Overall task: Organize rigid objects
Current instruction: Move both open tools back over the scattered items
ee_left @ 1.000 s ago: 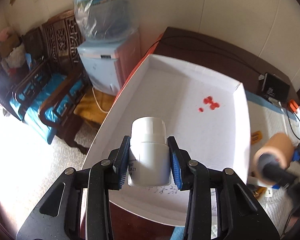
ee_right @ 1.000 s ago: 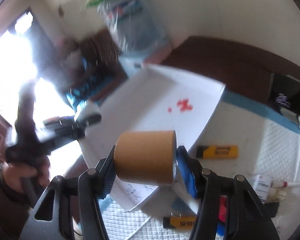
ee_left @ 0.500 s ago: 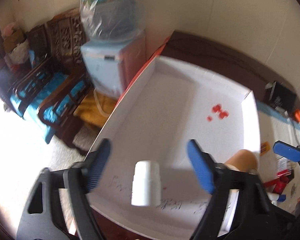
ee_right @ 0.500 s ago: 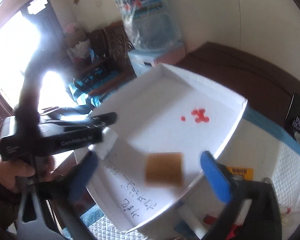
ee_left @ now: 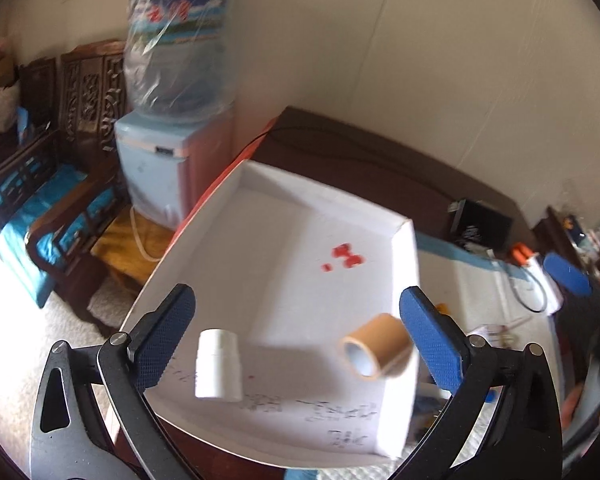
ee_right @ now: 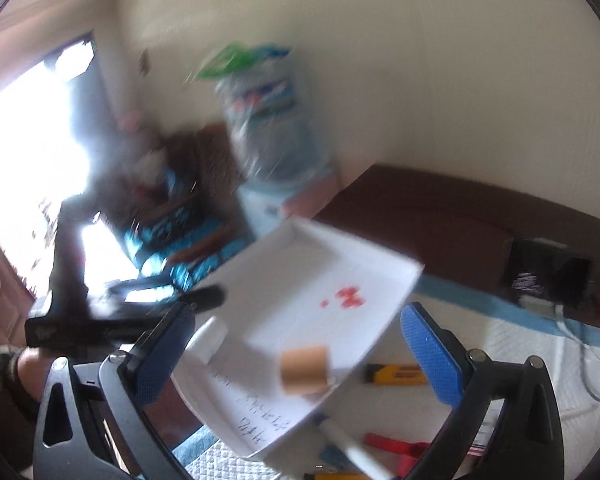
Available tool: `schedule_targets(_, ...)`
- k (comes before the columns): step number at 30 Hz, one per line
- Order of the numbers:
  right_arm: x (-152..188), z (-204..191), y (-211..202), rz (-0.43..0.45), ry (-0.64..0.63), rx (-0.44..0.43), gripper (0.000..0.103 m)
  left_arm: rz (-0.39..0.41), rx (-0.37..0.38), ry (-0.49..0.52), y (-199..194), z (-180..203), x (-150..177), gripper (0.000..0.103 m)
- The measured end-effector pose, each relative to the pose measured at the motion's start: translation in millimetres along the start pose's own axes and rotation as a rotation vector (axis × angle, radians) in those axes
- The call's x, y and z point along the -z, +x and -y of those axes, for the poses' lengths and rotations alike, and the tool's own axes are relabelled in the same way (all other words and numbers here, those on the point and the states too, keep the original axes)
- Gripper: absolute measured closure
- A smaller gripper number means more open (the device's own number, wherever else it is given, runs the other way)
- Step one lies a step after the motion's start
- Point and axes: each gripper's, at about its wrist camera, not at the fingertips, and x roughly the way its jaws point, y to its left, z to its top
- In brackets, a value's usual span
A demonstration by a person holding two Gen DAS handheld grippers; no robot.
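With both sets of my fingers spread wide, I find nothing between them. My left gripper (ee_left: 296, 332) is opening with an empty gap; its pads press on nothing. My right gripper (ee_right: 296, 344) stands fully spread, likewise empty.

Position of the goods: the white bottle (ee_left: 219, 365) stands upright in the white tray (ee_left: 404, 264), near the tray's close edge, just ahead of and below my left fingers. The tape roll (ee_left: 376, 351) lies on its side in the same tray toward the near right corner, well apart from the bottle. In the left view its open core faces toward me, so its long axis runs roughly toward the tray's far right.

Judgement: both items appear delivered. Remaining loose pieces, a yellow cutter (ee_right: 396, 374) and a red item (ee_right: 396, 446), lie on the white mat (ee_right: 500, 340) right of the tray, nearer my right hand. The cutter's long axis runs left to right across my fingers, so I expect a wrist turn will be required.
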Motion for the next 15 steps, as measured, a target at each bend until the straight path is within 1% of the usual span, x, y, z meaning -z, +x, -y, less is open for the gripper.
schedule_targets(3, -6.7, 27.1, -28.7, 0.071, 0.071, 0.058, 0.0, 0.046, 0.043, 0.026, -13.5, 13.6, 1.9, 0.0)
schedule_targets(6, -4.0, 50.8, -53.8, 0.119, 0.122, 0.117, 0.0, 0.053, 0.085, 0.072, -20.3, 31.6, 5.5, 0.0)
schedule_targets(8, 3.5, 65.8, -66.9, 0.134, 0.154, 0.155, 0.0, 0.044, 0.108, 0.117, -21.6, 45.6, 11.6, 0.0)
schedule_targets(10, 12.7, 79.6, -76.5, 0.134, 0.184, 0.187, 0.0, 0.012, 0.125, 0.177, -19.2, 62.6, 18.8, 0.0)
schedule_targets(14, 36.7, 109.0, -91.2, 0.098, 0.249, 0.269, 0.0, -0.099, 0.145, 0.304, -3.0, 100.8, 41.4, 0.0)
schedule_targets(15, 43.9, 115.1, -94.2, 0.084, 0.256, 0.295, 0.0, -0.114, 0.149, 0.326, 0.5, 108.4, 47.1, 0.0)
